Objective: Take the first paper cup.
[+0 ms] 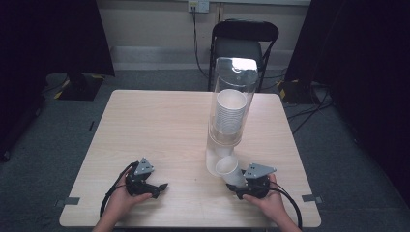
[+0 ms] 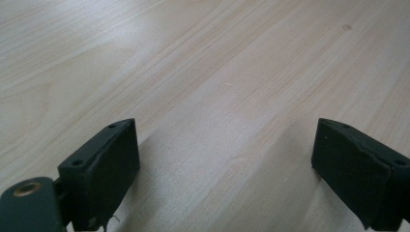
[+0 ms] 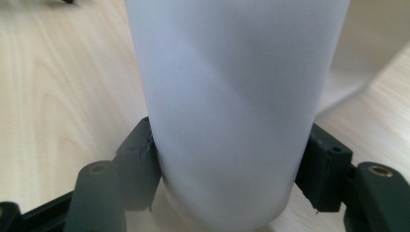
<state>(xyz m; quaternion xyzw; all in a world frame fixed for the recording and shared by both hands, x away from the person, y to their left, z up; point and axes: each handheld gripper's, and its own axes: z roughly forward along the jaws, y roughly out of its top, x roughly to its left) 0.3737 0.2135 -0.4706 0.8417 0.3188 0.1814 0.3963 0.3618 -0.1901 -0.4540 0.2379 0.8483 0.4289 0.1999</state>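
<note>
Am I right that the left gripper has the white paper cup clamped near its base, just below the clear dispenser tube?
Not quite: the right gripper clamps the white paper cup near its base, as the right gripper view shows. The left gripper is open over bare table. The clear dispenser tube part holds.

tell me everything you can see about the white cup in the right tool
The cup is plain white, paper by the look of it, tapered and empty. It lies tilted, its open mouth towards the foot of the clear dispenser. The right tool is shut on its lower part, one black pad pressing each side.

White cup [image 3: 232, 116] between tongs [image 3: 232, 179]
</note>
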